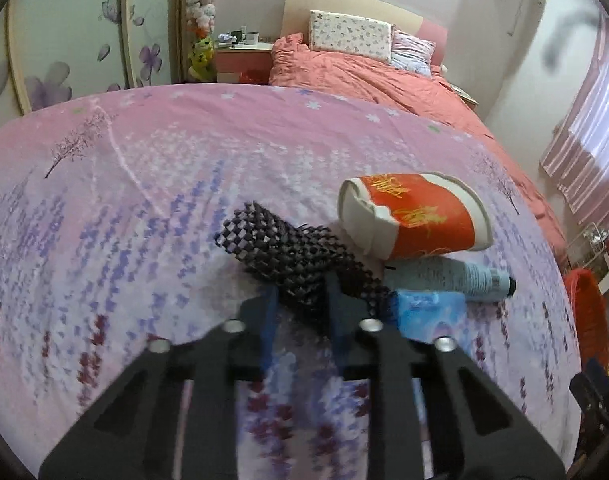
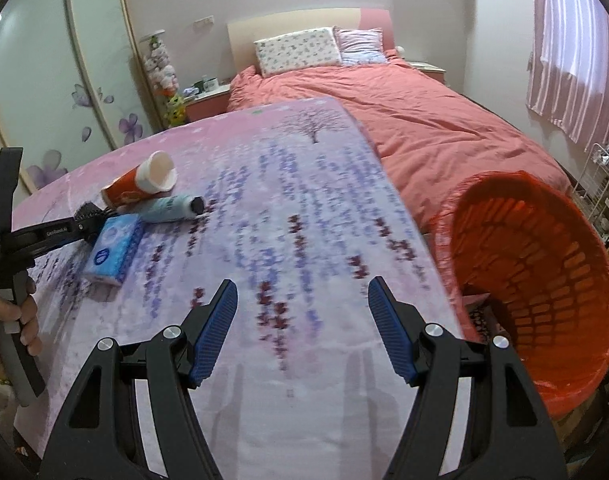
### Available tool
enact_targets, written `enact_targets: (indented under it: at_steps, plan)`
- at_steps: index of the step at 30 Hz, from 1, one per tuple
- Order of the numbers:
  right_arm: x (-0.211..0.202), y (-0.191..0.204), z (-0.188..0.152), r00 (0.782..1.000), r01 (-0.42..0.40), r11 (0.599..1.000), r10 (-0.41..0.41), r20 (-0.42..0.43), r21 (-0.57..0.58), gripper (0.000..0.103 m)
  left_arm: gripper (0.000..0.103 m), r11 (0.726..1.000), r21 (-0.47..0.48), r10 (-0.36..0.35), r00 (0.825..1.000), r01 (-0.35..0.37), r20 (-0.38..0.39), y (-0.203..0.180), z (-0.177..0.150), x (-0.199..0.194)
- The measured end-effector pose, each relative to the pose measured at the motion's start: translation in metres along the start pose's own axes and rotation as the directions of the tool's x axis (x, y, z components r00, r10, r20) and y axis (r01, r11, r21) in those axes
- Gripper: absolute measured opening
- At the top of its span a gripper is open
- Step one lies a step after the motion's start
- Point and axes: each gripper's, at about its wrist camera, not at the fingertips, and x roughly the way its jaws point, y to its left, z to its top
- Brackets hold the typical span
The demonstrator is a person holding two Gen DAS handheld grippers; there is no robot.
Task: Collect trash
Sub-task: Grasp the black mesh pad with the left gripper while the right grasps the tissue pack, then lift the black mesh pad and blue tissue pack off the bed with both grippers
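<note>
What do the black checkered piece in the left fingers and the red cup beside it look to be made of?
The black checkered piece looks like soft open mesh, perhaps foam or rubber netting: light shows through its holes and it folds limply. The red cup looks like matte paper, creased and flattened at its white rim.

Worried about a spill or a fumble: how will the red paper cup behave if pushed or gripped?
The cup lies on its side, so a push probably rolls it in a curve. Its rim looks dented, so it is likely thin, light, and would crush under firm jaws. It rests against the bottle, which may shift too.
</note>
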Motion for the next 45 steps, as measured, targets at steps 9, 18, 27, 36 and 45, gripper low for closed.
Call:
enact_targets:
  at_steps: [9,18,27,36,45]
  plan:
    - [0.016,0.065,0.001,0.986,-0.158,0.987,0.156,-0.054,-0.029,0.068,0.014,0.993,0.058,0.098,0.995,-0.098,0.007,0.054,-0.01,-0.022]
    - [0.051,0.139,0.01,0.958,-0.265,0.962,0.254,-0.131,-0.074,0.068,0.023,0.994,0.032,0.101,0.995,-0.1,-0.008,0.084,-0.014,-0.025]
    - [0.058,0.139,0.014,0.985,-0.15,0.983,0.139,-0.103,-0.11,0.047,0.019,0.995,0.05,0.088,0.996,-0.087,-0.005,0.087,-0.021,-0.031]
    - [0.056,0.097,0.015,0.995,-0.061,0.997,0.058,-0.08,-0.037,0.047,0.043,0.997,0.016,0.08,0.997,-0.08,-0.009,0.082,-0.024,-0.029]
    - [0.056,0.095,0.012,0.996,-0.055,0.998,0.052,-0.077,-0.041,0.047,0.011,0.986,0.074,0.147,0.989,-0.147,0.004,0.101,-0.026,-0.041]
